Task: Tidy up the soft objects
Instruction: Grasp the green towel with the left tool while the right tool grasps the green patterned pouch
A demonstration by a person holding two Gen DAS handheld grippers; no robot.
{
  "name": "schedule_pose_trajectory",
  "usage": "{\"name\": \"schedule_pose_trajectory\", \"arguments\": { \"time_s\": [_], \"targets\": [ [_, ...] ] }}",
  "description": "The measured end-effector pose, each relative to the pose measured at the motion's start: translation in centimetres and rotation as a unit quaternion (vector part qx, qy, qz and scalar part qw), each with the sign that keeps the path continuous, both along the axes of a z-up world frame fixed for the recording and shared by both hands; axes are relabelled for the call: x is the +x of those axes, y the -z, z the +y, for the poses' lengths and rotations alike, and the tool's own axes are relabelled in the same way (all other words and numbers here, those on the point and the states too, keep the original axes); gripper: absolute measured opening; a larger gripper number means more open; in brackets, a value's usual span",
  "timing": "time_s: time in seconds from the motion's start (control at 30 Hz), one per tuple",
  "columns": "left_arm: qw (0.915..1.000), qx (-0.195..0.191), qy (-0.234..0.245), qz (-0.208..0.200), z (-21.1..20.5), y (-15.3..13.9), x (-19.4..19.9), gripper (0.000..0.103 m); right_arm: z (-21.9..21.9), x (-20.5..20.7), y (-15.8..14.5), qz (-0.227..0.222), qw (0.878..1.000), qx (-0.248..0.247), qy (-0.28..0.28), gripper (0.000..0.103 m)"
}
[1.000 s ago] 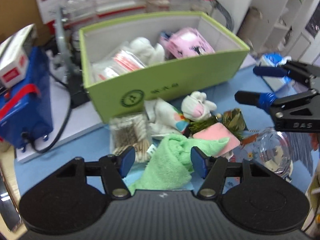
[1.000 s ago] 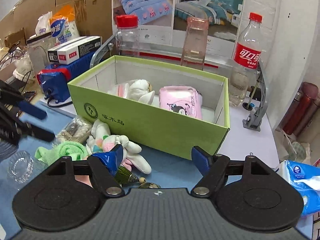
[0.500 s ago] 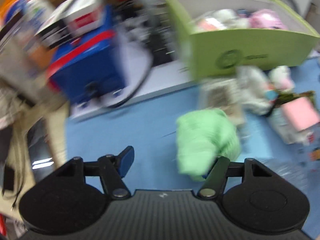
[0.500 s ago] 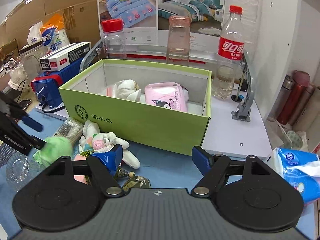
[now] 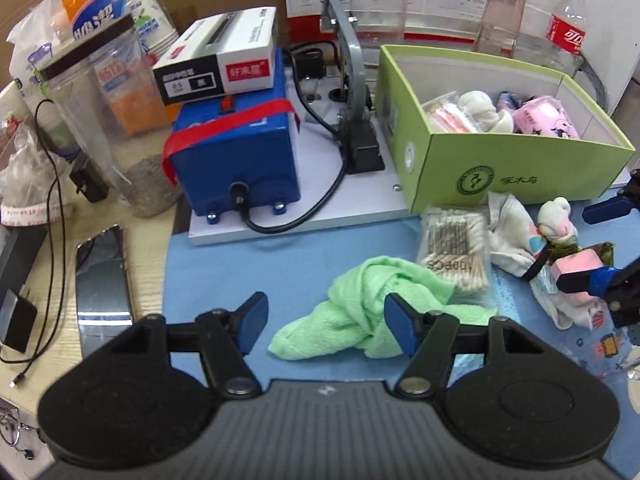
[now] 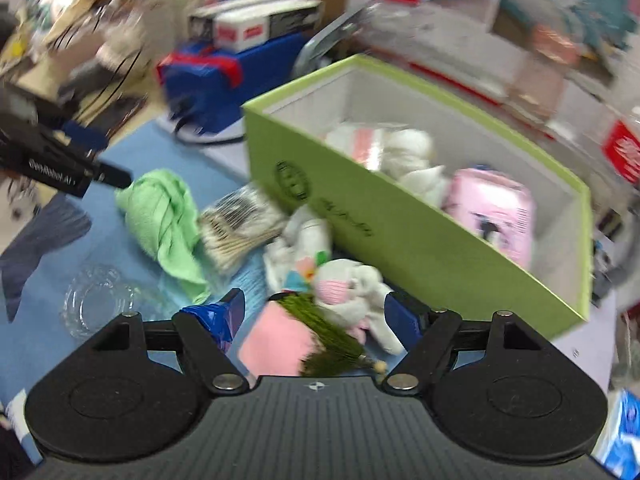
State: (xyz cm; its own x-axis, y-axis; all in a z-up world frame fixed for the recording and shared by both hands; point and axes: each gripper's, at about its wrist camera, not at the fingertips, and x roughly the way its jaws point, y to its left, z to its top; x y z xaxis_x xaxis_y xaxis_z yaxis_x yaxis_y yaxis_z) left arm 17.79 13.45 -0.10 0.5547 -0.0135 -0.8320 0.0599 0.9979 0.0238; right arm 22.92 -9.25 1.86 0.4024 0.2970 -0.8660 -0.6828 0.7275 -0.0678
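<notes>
A green cloth lies crumpled on the blue mat; it also shows in the right wrist view. My left gripper is open and empty, its right finger against the cloth. A white plush toy, a pink sponge and a white sock lie in front of the green box, which holds soft items. My right gripper is open, low over the plush toy and the sponge. It also shows in the left wrist view.
A bag of cotton swabs lies beside the cloth. A glass dish sits on the mat at the left. A blue machine, a phone, bottles and jars crowd the back and left.
My left gripper swung left and back; the green cloth was dragged left out of the pile and now lies free. My right gripper dropped toward the plush toy and sponge.
</notes>
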Motion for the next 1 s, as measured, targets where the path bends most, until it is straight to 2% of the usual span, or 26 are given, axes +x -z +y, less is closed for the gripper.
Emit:
{"name": "schedule_pose_trajectory", "arguments": {
  "time_s": [0.1, 0.23, 0.3, 0.43, 0.57, 0.7, 0.8, 1.0],
  "targets": [
    [0.9999, -0.010, -0.007, -0.002, 0.8, 0.0, -0.2, 0.067, -0.7, 1.0, 0.7, 0.016, 0.999, -0.040, 0.012, 0.064],
    [0.9994, -0.026, -0.022, 0.008, 1.6, 0.7, 0.0, 0.067, -5.7, 1.6, -0.2, -0.003, 0.996, -0.008, 0.093, 0.064],
    [0.9990, -0.032, -0.028, 0.015, 1.8, 1.1, 0.1, 0.067, -8.6, 1.7, 0.0, 0.004, 0.991, 0.017, 0.130, 0.065],
    [0.9983, -0.038, -0.037, 0.021, 2.1, 1.7, -0.1, 0.067, -12.9, 0.6, 2.2, -0.014, 0.980, -0.041, 0.192, 0.065],
    [0.9977, -0.041, -0.050, 0.022, 2.4, 2.0, -0.3, 0.067, -16.6, -1.9, 2.8, -0.024, 0.972, -0.001, 0.232, 0.065],
    [0.9972, -0.048, -0.051, 0.026, 2.4, 2.2, -0.5, 0.067, -17.7, -4.2, 2.6, -0.057, 0.966, 0.052, 0.247, 0.065],
    [0.9975, -0.045, -0.047, 0.029, 2.1, 2.4, -0.8, 0.067, -16.9, -4.7, 3.0, -0.072, 0.963, 0.089, 0.243, 0.066],
    [0.9980, -0.043, -0.038, 0.027, 2.3, 2.5, -1.2, 0.068, -14.8, -1.8, 5.0, -0.062, 0.963, 0.093, 0.244, 0.066]
  ]
}}
